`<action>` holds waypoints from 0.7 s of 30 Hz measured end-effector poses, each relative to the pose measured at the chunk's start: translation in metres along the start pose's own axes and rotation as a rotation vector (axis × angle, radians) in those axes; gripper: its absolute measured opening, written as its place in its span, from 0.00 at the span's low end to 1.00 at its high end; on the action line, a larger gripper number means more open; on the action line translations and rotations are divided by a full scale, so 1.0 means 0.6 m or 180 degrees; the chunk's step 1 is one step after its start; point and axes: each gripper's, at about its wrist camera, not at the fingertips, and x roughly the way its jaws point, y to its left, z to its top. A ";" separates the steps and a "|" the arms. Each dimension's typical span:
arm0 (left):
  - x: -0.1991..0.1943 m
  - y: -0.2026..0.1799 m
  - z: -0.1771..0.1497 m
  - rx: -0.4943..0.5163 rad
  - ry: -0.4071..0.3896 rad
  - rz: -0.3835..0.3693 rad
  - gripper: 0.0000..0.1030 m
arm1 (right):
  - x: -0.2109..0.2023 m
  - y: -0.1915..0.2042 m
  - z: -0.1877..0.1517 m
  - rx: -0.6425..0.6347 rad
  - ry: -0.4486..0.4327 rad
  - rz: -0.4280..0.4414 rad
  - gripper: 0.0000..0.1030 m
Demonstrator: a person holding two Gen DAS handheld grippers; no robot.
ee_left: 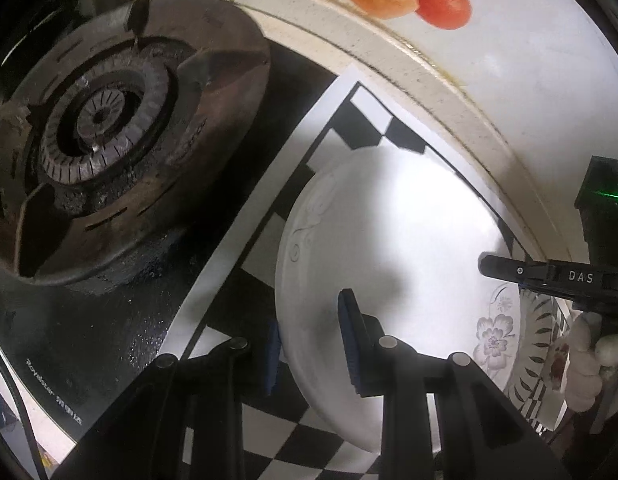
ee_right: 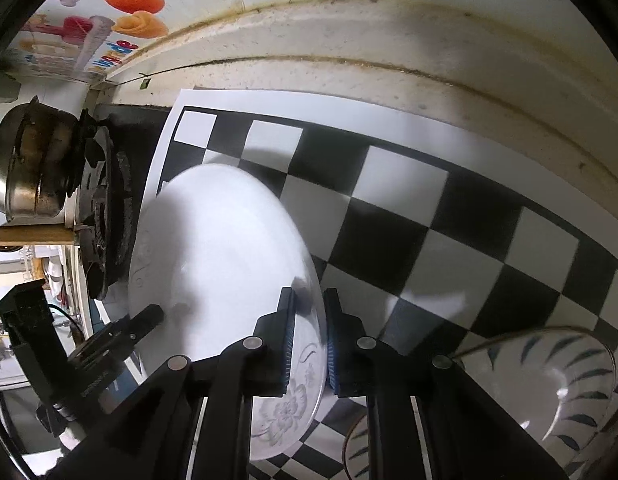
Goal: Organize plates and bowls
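Observation:
A white plate [ee_left: 389, 240] with a grey flower print is held tilted above the checkered mat [ee_left: 269, 452]. My left gripper [ee_left: 309, 344] straddles the plate's near rim with one finger over and one under it, jaws set wide. My right gripper [ee_right: 311, 340] is shut on the same plate [ee_right: 221, 256] at the opposite rim; its black finger [ee_left: 509, 270] shows at the right in the left wrist view. A bowl with dark leaf marks [ee_right: 549, 384] sits on the mat [ee_right: 429, 216] right of my right gripper, also at the right in the left wrist view [ee_left: 537, 344].
A dirty gas burner [ee_left: 109, 132] lies left of the mat on a black glass stove top [ee_left: 89, 340]. A steel pot [ee_right: 25, 172] stands beyond the burner [ee_right: 105, 208]. A cream counter ledge [ee_right: 389, 40] and a wall with fruit stickers [ee_left: 441, 0] run behind.

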 end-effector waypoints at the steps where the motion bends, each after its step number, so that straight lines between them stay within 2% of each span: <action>1: -0.003 -0.001 0.000 0.0018 -0.0003 0.0000 0.23 | -0.005 -0.001 -0.004 0.0000 -0.0020 0.0004 0.14; 11: -0.030 -0.020 -0.027 0.0133 -0.0033 -0.0023 0.23 | -0.053 -0.005 -0.040 0.0024 -0.0217 0.0073 0.11; 21: -0.121 -0.061 -0.059 0.0385 -0.0177 -0.0139 0.23 | -0.139 -0.018 -0.127 0.0120 -0.0506 0.0199 0.11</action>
